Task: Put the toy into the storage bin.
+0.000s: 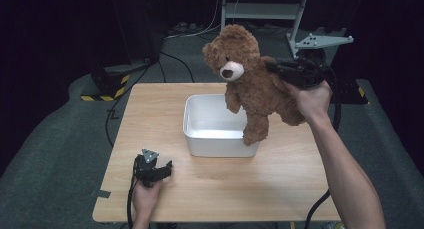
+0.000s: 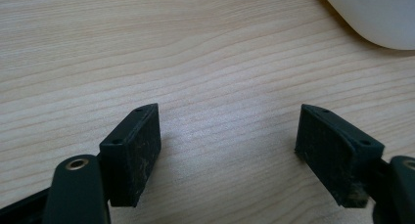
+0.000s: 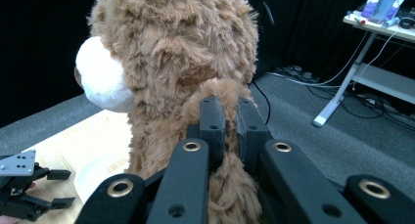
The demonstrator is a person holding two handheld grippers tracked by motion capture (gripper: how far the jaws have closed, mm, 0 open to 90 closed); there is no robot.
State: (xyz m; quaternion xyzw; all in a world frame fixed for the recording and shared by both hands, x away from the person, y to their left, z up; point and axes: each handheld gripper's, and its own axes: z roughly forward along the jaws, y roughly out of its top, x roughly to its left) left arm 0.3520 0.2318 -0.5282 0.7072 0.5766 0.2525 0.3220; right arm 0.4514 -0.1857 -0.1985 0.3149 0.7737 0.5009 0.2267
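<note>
Teddy bear [image 1: 250, 84] | brown, fluffy, white muzzle | right hand-held gripper [image 1: 274, 69] clamped on arm

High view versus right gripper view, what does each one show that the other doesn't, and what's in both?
High view alone: the whole white tub on the wooden table, one leg of the teddy bear hanging into it, and both of the person's forearms.

Right gripper view alone: close up, the right tool pinched shut on the bear's arm, plus a white desk with items on it in the far background.

Both: the bear held up by the right tool, the left tool low at the table's near side, and a part of the tub.
</note>
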